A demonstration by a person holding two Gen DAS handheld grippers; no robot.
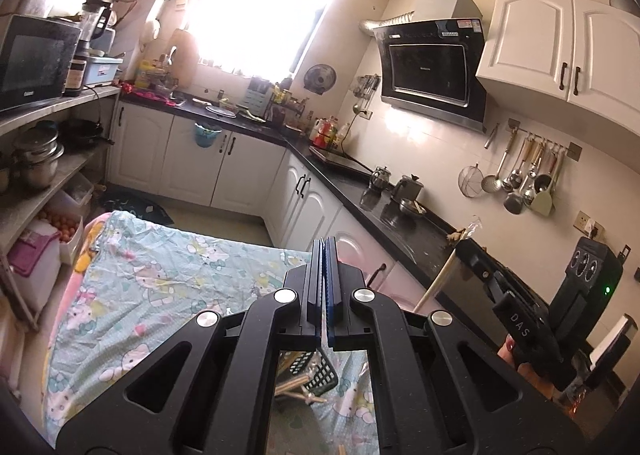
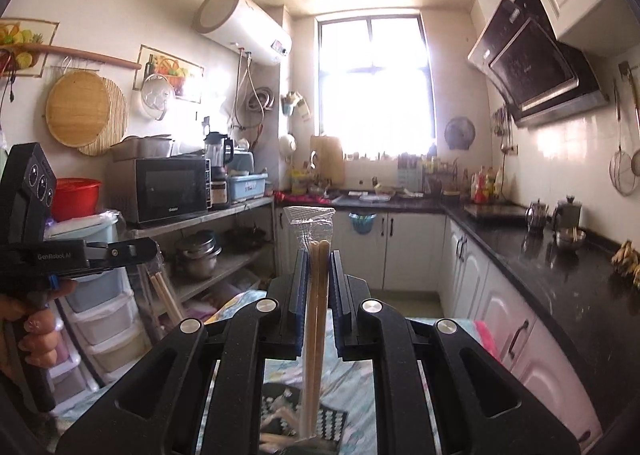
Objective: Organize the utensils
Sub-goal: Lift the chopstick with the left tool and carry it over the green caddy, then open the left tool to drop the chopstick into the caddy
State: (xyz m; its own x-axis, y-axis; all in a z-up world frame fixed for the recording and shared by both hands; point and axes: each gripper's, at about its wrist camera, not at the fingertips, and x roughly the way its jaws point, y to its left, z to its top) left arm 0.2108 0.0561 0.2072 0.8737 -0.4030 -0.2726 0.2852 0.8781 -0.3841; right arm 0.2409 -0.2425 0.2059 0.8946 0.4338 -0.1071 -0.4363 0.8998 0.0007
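Observation:
My right gripper (image 2: 319,255) is shut on a pair of wooden chopsticks in a clear plastic sleeve (image 2: 316,295), held upright above the table. It also shows at the right of the left wrist view (image 1: 466,245), with the chopsticks (image 1: 436,281) hanging below it. My left gripper (image 1: 325,243) is shut with its blue pads together; in the right wrist view (image 2: 150,249) another sleeved pair of chopsticks (image 2: 166,295) hangs under its tip. A black mesh utensil basket (image 1: 316,373) with wooden utensils lies on the table beneath both grippers and also shows in the right wrist view (image 2: 332,421).
The table has a cartoon-print cloth (image 1: 168,275). A black countertop (image 1: 400,223) with kettles runs along the right. Shelves (image 2: 208,215) with a microwave and pots stand at the left. Utensils hang on a wall rail (image 1: 528,171).

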